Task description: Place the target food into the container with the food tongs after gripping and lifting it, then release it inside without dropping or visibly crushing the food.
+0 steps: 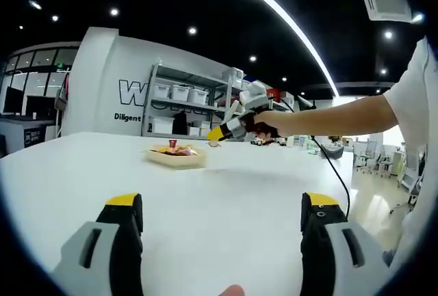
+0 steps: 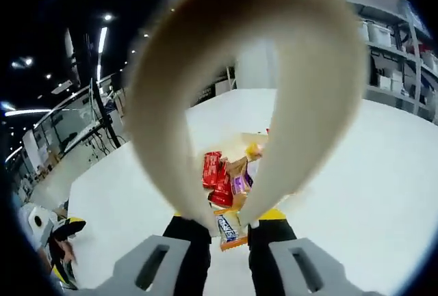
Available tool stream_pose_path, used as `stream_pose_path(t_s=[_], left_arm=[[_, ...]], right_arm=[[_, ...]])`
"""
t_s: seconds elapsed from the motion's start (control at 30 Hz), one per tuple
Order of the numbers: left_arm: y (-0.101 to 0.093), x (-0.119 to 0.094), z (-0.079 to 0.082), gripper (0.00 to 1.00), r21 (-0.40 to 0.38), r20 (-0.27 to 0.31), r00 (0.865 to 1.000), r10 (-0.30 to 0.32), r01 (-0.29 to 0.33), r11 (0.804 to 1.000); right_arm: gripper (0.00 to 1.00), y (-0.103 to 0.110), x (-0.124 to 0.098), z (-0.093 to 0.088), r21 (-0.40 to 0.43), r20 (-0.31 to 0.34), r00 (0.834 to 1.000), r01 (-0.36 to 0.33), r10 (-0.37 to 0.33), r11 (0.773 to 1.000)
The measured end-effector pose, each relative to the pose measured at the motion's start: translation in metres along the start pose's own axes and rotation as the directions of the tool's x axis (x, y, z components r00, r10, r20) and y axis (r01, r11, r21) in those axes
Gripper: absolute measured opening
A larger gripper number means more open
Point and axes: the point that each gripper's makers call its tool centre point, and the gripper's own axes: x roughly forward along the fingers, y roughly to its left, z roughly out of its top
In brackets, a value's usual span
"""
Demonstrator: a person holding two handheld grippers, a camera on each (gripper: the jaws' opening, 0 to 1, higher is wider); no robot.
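A shallow beige tray [image 1: 156, 154] sits far out on the white table [image 1: 226, 193] with wrapped snacks [image 1: 175, 150] in it. Just right of the tray, a hand holds my right gripper [image 1: 217, 132] above the table. In the right gripper view, that gripper [image 2: 229, 226] is shut on the beige looped food tongs [image 2: 168, 125], whose two arms rise wide into the view. Through the loop I see red [image 2: 211, 169], purple and orange snack packets [image 2: 228, 231] below. My left gripper [image 1: 222, 208] is open over bare table, nothing between its jaws.
Shelving with white bins [image 1: 181, 94] stands behind the table. A cable [image 1: 337, 173] trails from the person's arm [image 1: 342, 115] toward the table's right edge. My left gripper's yellow tip [image 2: 71, 226] appears low at the left of the right gripper view.
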Motion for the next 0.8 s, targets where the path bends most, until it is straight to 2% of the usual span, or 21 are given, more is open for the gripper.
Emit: stream_pose_path(t_s=[0.27, 0.5, 0.8], left_arm=[[0.000, -0.001, 0.001, 0.94, -0.013, 0.004, 1.000, -0.006, 0.006, 1.000], [-0.001, 0.000, -0.001, 0.94, 0.005, -0.003, 1.000, -0.007, 0.007, 1.000], [0.002, -0.001, 0.002, 0.94, -0.012, 0.016, 1.000, -0.001, 0.001, 1.000]], right_arm=[[0.13, 0.002, 0.019, 0.004, -0.006, -0.013, 1.000, 0.024, -0.024, 1.000], [0.14, -0.010, 0.037, 0.002, -0.003, -0.032, 0.999, 0.044, -0.044, 0.999], [0.14, -0.027, 0.057, -0.005, -0.008, -0.060, 0.995, 0.074, -0.074, 0.997]])
